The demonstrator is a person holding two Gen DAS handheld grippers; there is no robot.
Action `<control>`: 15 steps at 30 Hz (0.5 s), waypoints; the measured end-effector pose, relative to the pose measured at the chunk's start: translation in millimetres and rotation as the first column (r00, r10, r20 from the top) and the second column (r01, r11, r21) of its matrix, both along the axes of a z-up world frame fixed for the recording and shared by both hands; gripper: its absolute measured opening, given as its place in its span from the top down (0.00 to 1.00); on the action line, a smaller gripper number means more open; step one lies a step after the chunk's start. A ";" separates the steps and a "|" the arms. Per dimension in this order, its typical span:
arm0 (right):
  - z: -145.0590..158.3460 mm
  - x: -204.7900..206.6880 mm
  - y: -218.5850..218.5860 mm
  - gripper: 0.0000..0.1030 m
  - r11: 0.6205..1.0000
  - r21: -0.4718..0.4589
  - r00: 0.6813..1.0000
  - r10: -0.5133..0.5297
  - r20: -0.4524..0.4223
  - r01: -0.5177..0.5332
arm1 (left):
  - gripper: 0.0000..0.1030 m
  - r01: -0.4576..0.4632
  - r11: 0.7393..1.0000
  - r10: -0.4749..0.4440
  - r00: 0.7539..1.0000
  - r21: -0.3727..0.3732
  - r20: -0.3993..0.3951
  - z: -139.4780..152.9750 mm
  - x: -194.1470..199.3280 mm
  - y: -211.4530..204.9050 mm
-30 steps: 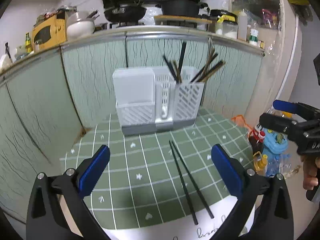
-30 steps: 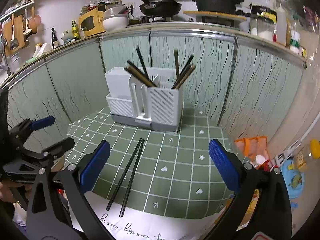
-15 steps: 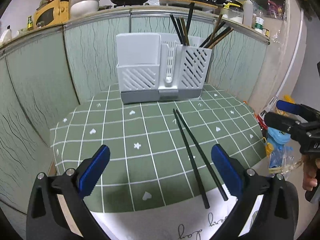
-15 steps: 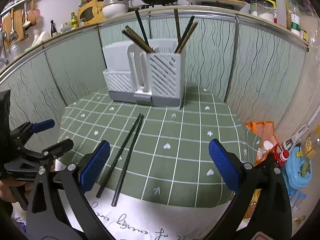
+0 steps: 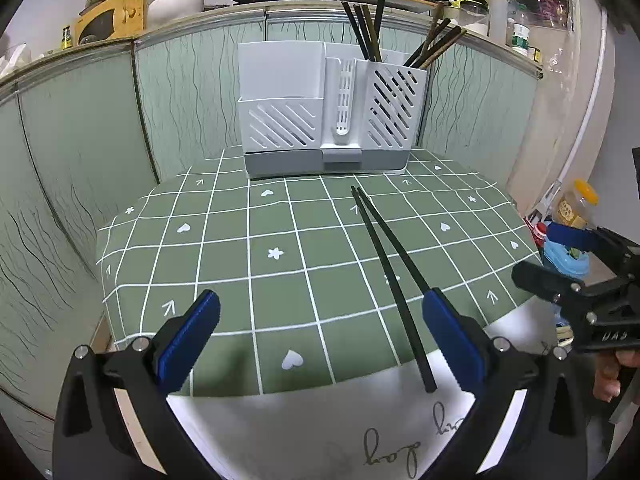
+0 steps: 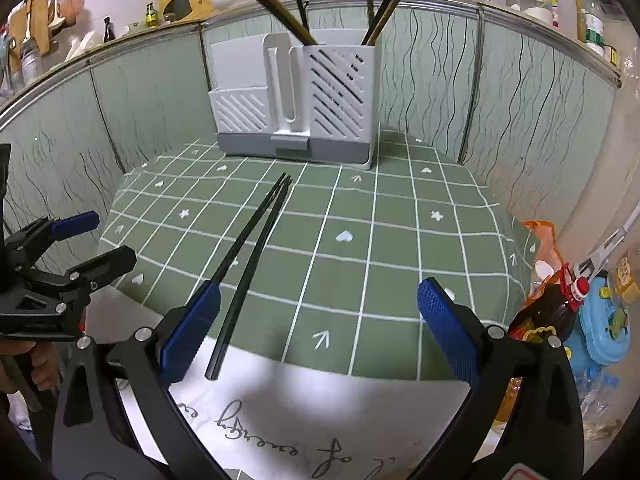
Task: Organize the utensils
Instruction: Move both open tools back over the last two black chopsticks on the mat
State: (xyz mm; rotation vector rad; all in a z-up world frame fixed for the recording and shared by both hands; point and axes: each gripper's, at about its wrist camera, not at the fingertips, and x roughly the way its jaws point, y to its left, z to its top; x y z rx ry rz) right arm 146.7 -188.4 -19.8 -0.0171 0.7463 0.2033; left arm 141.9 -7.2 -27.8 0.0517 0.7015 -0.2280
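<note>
On green cloth btwn both spread tongs, left (image 5: 320,334) & right (image 6: 318,322) (neither gripping), lie black chopsticks (image 5: 386,270).

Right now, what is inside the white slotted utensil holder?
Dark and brown chopsticks stand in the white slotted utensil holder, in its right compartment. The left compartment's inside is hidden by its wall.

Both wrist views look low across the table (image 5: 224,264) toward the utensil holder (image 5: 324,120).

Two loose chopsticks (image 5: 388,276) on the cloth — one utensil holder (image 5: 328,120) — two hand-held grippers (image 5: 320,340)
</note>
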 end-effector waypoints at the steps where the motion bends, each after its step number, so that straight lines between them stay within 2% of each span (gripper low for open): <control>1: -1.9 -1.8 1.3 0.08 1.000 -0.002 1.000 0.003 0.006 -0.003 | 0.05 0.000 1.000 0.000 1.000 0.004 0.003 -2.1 -1.9 -0.9; 6: -15.6 -13.5 8.6 0.08 1.000 -0.023 0.999 0.016 0.041 -0.015 | 0.05 -0.010 1.000 0.009 1.000 0.027 0.029 -16.0 -12.6 -5.0; 10: -24.8 -27.8 14.2 0.08 0.998 -0.050 0.993 0.036 0.117 -0.030 | 0.05 -0.023 0.999 0.022 0.998 0.025 0.058 -23.1 -20.7 -5.5; 15: -35.6 -28.7 16.3 0.08 0.998 -0.038 0.996 0.044 0.080 -0.041 | 0.05 -0.027 0.999 0.025 0.998 0.035 0.049 -30.1 -23.6 -9.2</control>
